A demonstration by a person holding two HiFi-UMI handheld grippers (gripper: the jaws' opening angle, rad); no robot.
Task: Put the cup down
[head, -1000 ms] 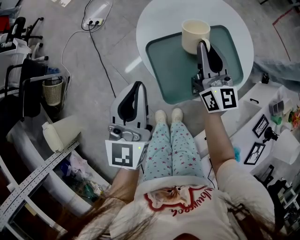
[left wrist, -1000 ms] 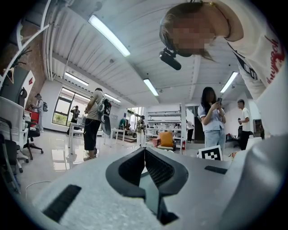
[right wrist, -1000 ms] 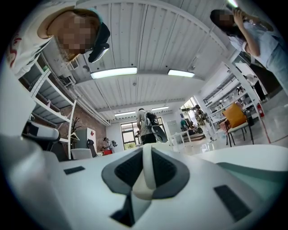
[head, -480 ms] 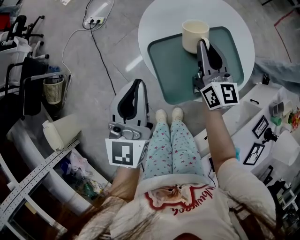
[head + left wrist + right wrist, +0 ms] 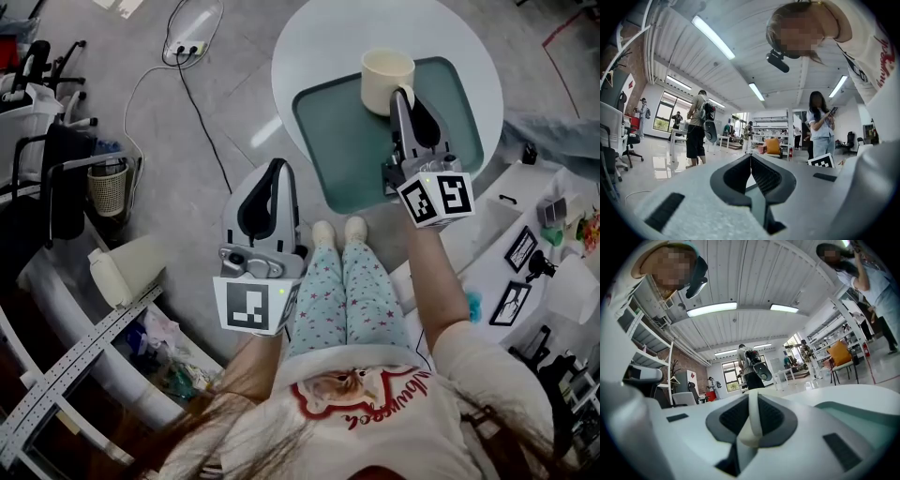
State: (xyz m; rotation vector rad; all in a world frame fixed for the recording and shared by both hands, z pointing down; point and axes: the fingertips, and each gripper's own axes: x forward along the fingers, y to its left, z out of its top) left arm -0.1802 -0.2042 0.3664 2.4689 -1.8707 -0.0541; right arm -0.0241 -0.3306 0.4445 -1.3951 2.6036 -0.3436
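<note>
The right tool (image 5: pixel 403 94) is clamped on a thin cream part of the cup (image 5: pixel 386 77), probably its handle, though the right gripper view shows only a pale strip pinched between the jaws. The cup stands upright at the 12 o'clock end of the green tray (image 5: pixel 337 141), which lies on the round white tabletop (image 5: pixel 319 37). Whether the cup's base touches the tray I cannot tell. The tool reaches the cup from its 5 o'clock side. The left tool (image 5: pixel 276 167) has its jaws closed together on nothing and is held over the floor (image 5: pixel 187 187), off the tabletop's 7 o'clock edge, pointing toward 12 o'clock.
</note>
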